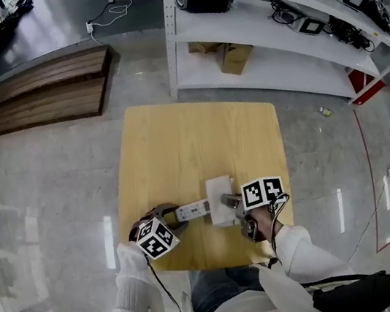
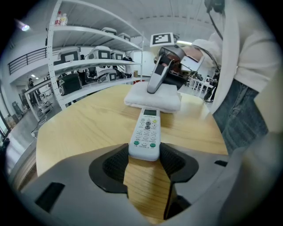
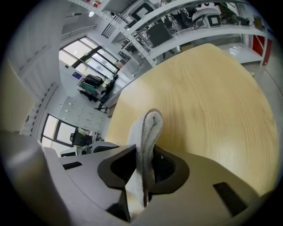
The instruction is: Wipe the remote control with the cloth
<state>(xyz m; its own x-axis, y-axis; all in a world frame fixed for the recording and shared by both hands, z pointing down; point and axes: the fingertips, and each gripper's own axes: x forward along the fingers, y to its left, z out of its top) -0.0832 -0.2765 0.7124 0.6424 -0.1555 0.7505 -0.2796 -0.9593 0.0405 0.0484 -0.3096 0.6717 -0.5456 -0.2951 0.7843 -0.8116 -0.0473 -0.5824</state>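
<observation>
A white remote control (image 1: 193, 209) lies on the yellow wooden table (image 1: 177, 139), pointing at a folded white cloth (image 1: 220, 197). My left gripper (image 1: 174, 216) is shut on the remote's near end (image 2: 144, 139), with both dark pads against its sides (image 2: 143, 156). The remote's far end touches the cloth (image 2: 154, 99). My right gripper (image 1: 230, 200) is shut on the cloth, whose folded edge (image 3: 149, 128) stands up between the jaws (image 3: 146, 170). From the left gripper view, the right gripper (image 2: 154, 84) comes down onto the cloth from above.
A white metal shelf unit (image 1: 270, 28) with boxes and equipment stands beyond the table's far edge. Wooden pallets (image 1: 51, 90) lie on the floor at far left. The person's legs are against the table's near edge (image 1: 224, 287).
</observation>
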